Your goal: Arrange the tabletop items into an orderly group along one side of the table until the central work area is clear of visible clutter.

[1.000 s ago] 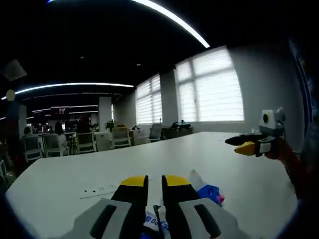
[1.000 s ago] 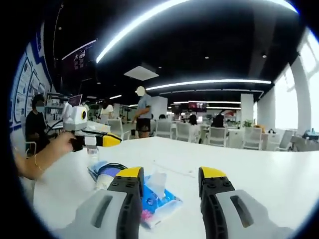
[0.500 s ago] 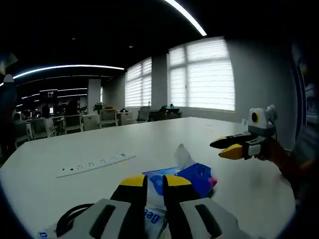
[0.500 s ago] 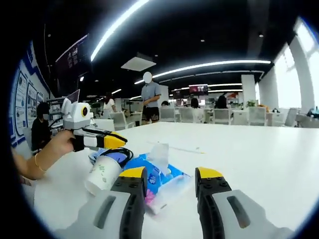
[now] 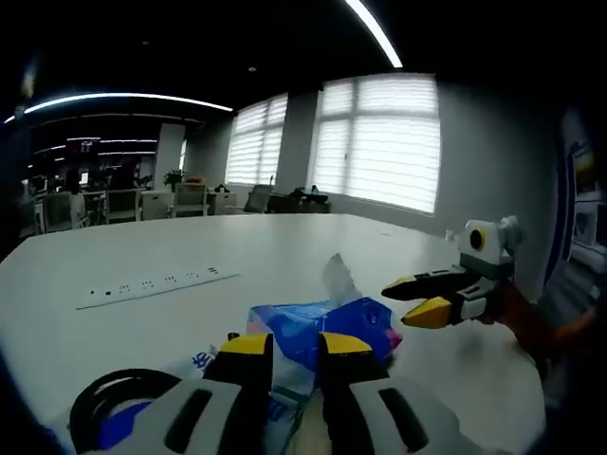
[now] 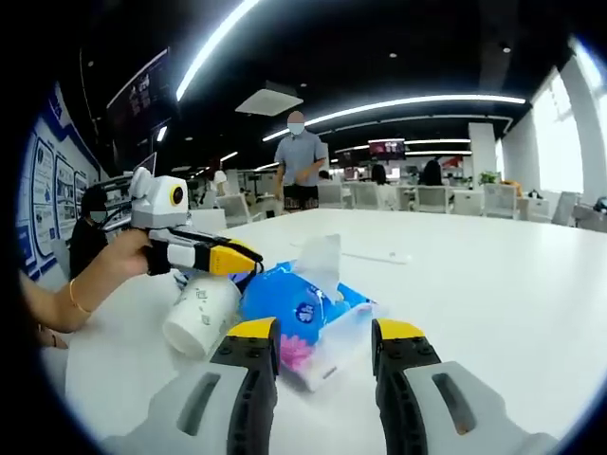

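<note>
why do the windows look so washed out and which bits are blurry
Left gripper view: the windows are blown out by daylight against a dim ceiling, and the left tongs are soft, being close to the lens. Right gripper view: ceiling light strips bow from fisheye distortion; the tissue pack stays fairly sharp.

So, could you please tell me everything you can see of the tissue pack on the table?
The tissue pack is a soft blue plastic pack with a white label and pink flower print, lying flat on the white table. A white tissue sticks up from its top opening. A paper cup lies on its side right beside it. The right gripper hovers open in front of it; nothing grips it.
</note>
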A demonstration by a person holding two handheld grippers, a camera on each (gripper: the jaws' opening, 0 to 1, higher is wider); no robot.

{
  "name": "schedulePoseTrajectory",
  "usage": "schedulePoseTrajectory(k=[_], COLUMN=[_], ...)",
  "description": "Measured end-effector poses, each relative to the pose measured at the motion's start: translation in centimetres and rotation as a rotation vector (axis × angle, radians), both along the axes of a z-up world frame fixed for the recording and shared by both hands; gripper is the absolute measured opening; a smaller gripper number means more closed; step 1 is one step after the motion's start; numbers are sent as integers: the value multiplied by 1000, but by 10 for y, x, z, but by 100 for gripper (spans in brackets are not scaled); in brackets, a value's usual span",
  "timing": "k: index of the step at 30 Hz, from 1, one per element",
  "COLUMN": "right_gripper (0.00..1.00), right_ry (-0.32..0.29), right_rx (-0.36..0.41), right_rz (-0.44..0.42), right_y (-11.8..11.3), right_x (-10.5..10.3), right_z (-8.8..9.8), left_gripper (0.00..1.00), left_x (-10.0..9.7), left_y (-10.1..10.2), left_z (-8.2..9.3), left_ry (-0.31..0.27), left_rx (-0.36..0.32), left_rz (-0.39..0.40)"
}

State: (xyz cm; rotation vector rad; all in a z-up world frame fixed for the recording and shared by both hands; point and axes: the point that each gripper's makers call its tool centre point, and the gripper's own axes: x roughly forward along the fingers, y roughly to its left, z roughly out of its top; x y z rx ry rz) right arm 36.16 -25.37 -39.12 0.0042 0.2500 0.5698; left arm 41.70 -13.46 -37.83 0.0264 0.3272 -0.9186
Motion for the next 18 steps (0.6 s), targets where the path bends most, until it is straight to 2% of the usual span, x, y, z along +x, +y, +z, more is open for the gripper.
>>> schedulePoseTrajectory(k=[1,7,12,16,18], right_gripper=[36,36,35,29,27], right_ry=[3,-8,-6,-1,10], right_rx=[-2,-11,-28,-37,-34], right_rz=[0,9,-4,11,23], right_y=[0,2,1,4,8], right_x=[0,-2,1,1,0], right_z=[-1,2,-5,-11,-14], left_gripper=[19,19,18,16,14], left_x=[0,-1,-6,-5,-5], left_y=[-1,-6,-8,-8,-8], left_z=[-3,-7,-13,-15,-19], left_ry=[11,48,96,125,164], left_rx=[39,133,100,83,74], left_rz=[-30,-110,-117,-104,-89])
